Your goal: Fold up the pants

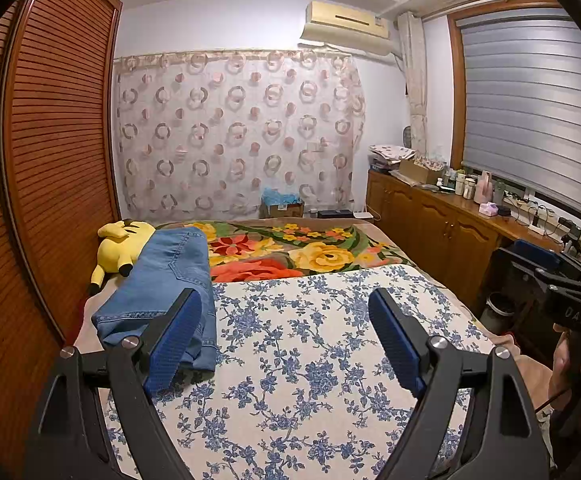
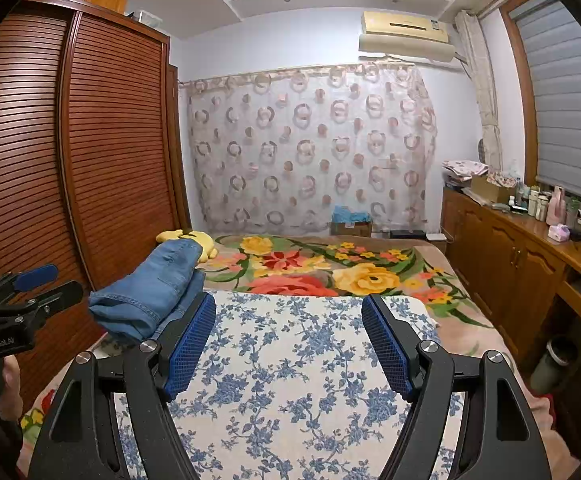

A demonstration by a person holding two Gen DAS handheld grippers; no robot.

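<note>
Left wrist view: the left gripper (image 1: 286,340) fills the foreground, its two blue-padded fingers (image 1: 174,340) spread wide with nothing between them, held above a blue-and-white floral cloth (image 1: 310,360) spread over the near part of the bed. Its left finger overlaps the near edge of the pants (image 1: 162,280) in this view; whether the pad touches the denim cannot be told.

Right wrist view: the right gripper (image 2: 288,344) is likewise released, jaws apart and empty, poised over the same floral cloth (image 2: 290,360). At the left margin the left gripper (image 2: 22,292) shows in profile, gripped by a hand (image 2: 8,376).

The pants (image 2: 150,288), blue jeans folded into a thick stack, lie along the left edge of the bed, beside the floral cloth and close to the louvred wooden wardrobe (image 2: 90,160). Their far end rests against a yellow plush toy (image 1: 120,246). Beyond the cloth a blanket with large red and yellow flowers (image 1: 290,252) covers the bed. A sheer curtain with ring pattern (image 1: 234,132) hangs on the far wall beneath an air conditioner (image 1: 346,26). A wooden cabinet (image 1: 430,220) carrying bottles and boxes runs along the right wall under a window blind (image 1: 530,112).
</note>
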